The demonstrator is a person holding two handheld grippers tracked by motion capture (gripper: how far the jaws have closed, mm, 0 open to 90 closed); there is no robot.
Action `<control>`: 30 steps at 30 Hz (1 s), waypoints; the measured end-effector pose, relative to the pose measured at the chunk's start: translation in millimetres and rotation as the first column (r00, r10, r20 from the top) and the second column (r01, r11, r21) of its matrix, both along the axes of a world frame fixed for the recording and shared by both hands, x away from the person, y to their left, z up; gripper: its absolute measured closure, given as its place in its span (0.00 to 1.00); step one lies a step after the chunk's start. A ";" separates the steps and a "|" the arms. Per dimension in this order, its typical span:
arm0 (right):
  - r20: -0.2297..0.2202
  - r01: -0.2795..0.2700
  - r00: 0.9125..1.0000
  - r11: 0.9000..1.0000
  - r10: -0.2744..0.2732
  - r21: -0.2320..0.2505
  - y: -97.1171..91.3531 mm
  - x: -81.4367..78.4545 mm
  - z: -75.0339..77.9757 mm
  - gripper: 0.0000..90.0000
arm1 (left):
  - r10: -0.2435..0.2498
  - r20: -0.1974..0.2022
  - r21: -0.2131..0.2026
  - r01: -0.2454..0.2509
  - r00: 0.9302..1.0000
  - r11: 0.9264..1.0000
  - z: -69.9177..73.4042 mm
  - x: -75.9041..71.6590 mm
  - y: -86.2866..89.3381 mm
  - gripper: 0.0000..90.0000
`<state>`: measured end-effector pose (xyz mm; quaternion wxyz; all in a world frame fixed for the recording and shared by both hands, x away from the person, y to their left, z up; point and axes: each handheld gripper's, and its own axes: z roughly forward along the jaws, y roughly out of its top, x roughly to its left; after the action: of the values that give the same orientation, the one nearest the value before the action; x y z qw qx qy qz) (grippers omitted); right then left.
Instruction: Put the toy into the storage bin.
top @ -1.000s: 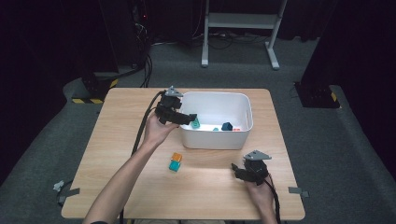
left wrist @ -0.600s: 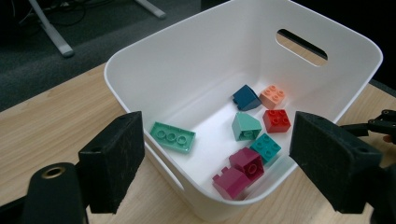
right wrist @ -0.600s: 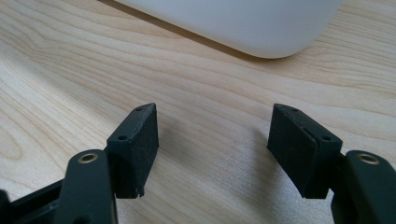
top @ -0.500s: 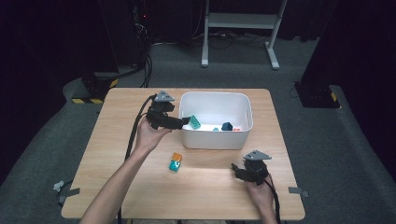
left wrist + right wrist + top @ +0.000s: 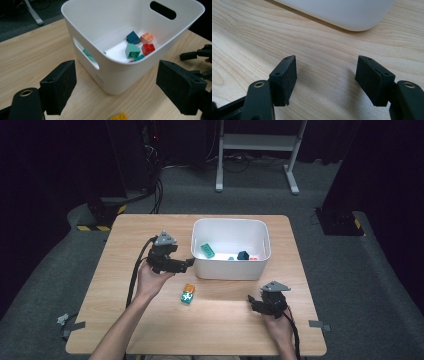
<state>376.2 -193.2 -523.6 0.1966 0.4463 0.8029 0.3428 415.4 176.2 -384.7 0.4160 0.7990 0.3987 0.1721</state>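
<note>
Left gripper view: yellow brick (image 5: 119, 117) cut off at bottom edge.

Black hand-held gripper (image 5: 186, 265) in each hand, grey three-cornered top plates, brass-ringed screws, trailing black cables

Yellow brick (image 5: 119, 116): cut off by the bottom edge of the left gripper view — its lower part is out of frame.
Green brick (image 5: 88, 55): inside the white bin (image 5: 110, 75), seen through the handle slot; the bin wall hides the rest.
Small teal piece (image 5: 139, 57): half hidden behind the bin's near rim.
Bin in the right gripper view (image 5: 342, 12): top edge cuts it — one rounded lower corner shows.
Pieces in the bin, high view: too small to tell shapes.
Table (image 5: 150, 340): near edge partly covered by the forearms.
</note>
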 end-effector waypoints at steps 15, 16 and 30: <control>0.001 0.000 1.000 1.000 0.000 0.000 0.0 0.0 0.0 0.37 | 0.051 -0.048 -0.029 -0.052 0.998 0.998 -45.9 -31.5 14.9 0.20; 0.000 0.000 1.000 1.000 0.000 0.000 0.0 0.0 0.0 0.37 | 0.057 -0.050 -0.029 -0.058 0.997 0.998 -48.7 -33.5 15.5 0.20; 0.001 0.000 1.000 1.000 0.000 0.000 0.1 0.0 -0.1 0.37 | 0.080 -0.101 -0.007 -0.081 0.992 0.997 -87.9 -51.9 13.7 0.23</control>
<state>376.2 -193.1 -523.7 0.1969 0.4464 0.8027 0.3429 363.6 189.9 -472.6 0.3925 0.7876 0.4521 0.1459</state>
